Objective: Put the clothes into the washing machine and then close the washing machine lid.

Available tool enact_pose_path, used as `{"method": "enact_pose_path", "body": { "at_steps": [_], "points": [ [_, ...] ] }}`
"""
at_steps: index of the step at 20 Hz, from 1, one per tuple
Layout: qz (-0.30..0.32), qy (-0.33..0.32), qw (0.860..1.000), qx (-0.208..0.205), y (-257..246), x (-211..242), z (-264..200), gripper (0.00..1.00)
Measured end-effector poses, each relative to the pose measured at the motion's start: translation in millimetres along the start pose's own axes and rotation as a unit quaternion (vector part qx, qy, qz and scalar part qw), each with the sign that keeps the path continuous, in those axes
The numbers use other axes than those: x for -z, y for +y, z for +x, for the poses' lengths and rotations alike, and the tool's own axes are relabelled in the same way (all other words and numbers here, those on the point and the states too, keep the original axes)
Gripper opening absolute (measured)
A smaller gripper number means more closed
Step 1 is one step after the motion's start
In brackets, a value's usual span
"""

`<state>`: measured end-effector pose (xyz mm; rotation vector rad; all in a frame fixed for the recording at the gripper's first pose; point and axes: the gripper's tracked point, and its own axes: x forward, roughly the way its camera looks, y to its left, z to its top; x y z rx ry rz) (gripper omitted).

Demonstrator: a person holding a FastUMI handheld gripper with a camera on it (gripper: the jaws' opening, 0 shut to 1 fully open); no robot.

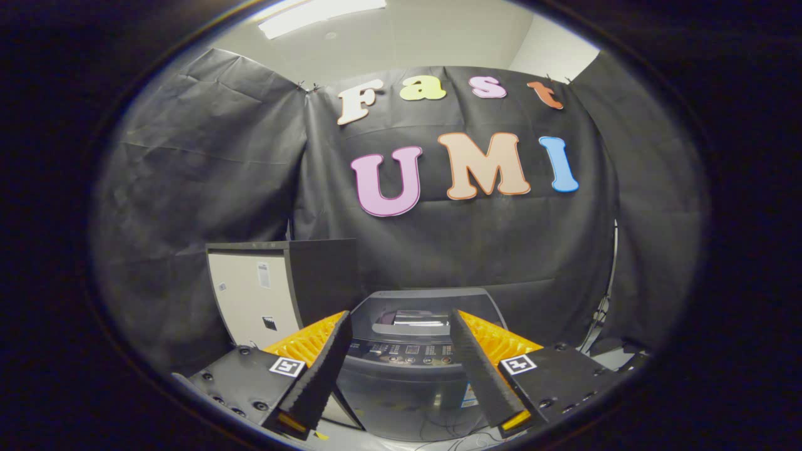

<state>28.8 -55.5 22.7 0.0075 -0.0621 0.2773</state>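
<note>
Black booth; tool (401, 329) spread toward washing machine (407, 369).

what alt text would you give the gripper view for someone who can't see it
The open gripper, its two black fingers backed in orange and spread apart, points at a grey top-loading washing machine that stands ahead, seen between them, its translucent lid down. A beige cabinet with dark sides stands beside the machine, against the black cloth wall.
</note>
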Motion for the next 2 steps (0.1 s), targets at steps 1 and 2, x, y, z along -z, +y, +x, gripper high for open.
{"method": "enact_pose_path", "body": {
  "at_steps": [1,2],
  "points": [
    [-0.003,0.001,1.0,0.002,-1.8,1.5,0.3,0.97],
    [-0.005,0.002,1.0,0.005,-3.7,2.5,1.5,0.97]
  ]
}}
